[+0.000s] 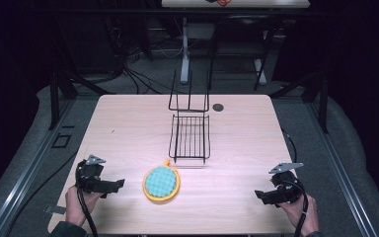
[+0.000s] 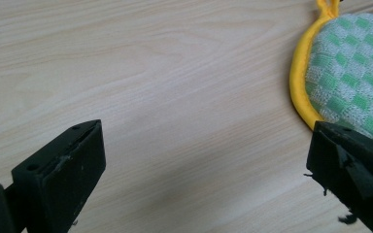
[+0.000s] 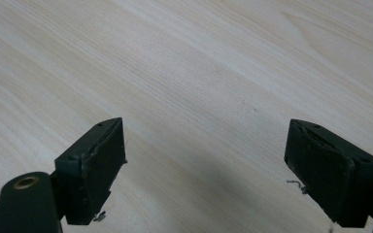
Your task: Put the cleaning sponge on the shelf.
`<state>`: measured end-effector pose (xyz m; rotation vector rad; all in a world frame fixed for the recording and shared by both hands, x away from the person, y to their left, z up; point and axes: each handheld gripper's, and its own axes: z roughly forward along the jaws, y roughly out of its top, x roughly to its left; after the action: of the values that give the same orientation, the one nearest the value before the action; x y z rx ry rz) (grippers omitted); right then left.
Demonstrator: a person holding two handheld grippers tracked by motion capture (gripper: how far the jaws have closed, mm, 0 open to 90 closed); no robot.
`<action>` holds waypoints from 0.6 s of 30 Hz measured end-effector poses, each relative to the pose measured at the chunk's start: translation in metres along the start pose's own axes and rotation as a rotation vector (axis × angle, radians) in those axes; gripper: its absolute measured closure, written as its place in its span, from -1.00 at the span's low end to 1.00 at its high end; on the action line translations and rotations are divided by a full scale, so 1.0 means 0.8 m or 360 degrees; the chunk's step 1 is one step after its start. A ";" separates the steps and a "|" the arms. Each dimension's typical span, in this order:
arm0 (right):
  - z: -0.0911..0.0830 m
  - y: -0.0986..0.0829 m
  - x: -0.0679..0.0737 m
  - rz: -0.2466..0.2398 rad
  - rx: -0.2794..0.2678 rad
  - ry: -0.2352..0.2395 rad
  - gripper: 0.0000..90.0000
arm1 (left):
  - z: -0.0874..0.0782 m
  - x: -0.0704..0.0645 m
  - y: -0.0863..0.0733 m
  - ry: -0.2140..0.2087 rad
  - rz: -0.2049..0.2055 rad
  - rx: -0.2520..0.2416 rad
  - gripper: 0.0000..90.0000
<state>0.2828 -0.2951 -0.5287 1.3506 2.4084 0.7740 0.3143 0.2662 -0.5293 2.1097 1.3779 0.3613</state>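
Observation:
A round pot holder (image 1: 162,182) with a green-and-white checked face, a yellow rim and a small yellow loop lies flat on the table near its front middle. In the left gripper view the pot holder (image 2: 354,73) fills the upper right, just beyond the right jaw. My left gripper (image 1: 120,184) rests low at the front left, a short way left of the pot holder, open and empty (image 2: 204,165). My right gripper (image 1: 257,194) sits at the front right, open, with bare wood between its jaws (image 3: 206,160). A black wire rack (image 1: 190,131) stands behind the pot holder.
The light wooden table (image 1: 123,123) has a small dark round spot (image 1: 218,107) near its far edge. The wire rack's upright back (image 1: 189,91) rises at the far middle. Dark floor, cables and table legs lie beyond the far edge.

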 end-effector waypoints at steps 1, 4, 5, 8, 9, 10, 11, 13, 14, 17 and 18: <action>0.000 0.000 0.000 -0.0001 0.0001 0.0002 -0.68 | 0.000 -0.001 0.001 -0.0006 0.0002 0.0001 -0.99; 0.000 0.000 0.001 -0.0010 0.0014 0.0002 -0.68 | 0.000 -0.005 0.005 -0.0024 0.0011 -0.0006 -1.00; 0.000 0.000 0.001 -0.0012 0.0017 -0.0001 -0.68 | 0.000 -0.007 0.007 -0.0034 0.0008 -0.0017 -1.00; 0.001 0.000 0.001 -0.0010 0.0018 0.0000 -0.68 | 0.000 -0.012 0.015 -0.0067 0.0023 -0.0041 -1.00; 0.002 0.000 0.001 -0.0009 0.0021 0.0000 -0.68 | 0.002 -0.015 0.017 -0.0074 0.0033 -0.0042 -1.00; 0.002 0.000 0.001 -0.0004 0.0019 -0.0001 -0.68 | 0.004 -0.017 0.020 -0.0081 0.0051 -0.0047 -1.00; 0.002 0.000 0.001 -0.0006 0.0018 0.0002 -0.68 | 0.006 -0.020 0.022 -0.0088 0.0063 -0.0036 -1.00; 0.003 0.001 0.003 -0.0015 0.0021 0.0002 -0.68 | 0.010 -0.025 0.027 -0.0114 0.0084 -0.0029 -1.00; 0.003 0.001 0.003 -0.0017 0.0022 0.0002 -0.68 | 0.012 -0.029 0.030 -0.0125 0.0089 -0.0027 -1.00; 0.004 0.002 0.003 -0.0025 0.0027 0.0005 -0.68 | 0.017 -0.037 0.038 -0.0156 0.0112 -0.0044 -1.00; 0.004 0.002 0.003 -0.0026 0.0032 0.0008 -0.68 | 0.018 -0.040 0.040 -0.0162 0.0119 -0.0056 -1.00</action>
<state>0.2839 -0.2916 -0.5303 1.3367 2.4342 0.7517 0.3322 0.2233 -0.5183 2.1249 1.2288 0.3010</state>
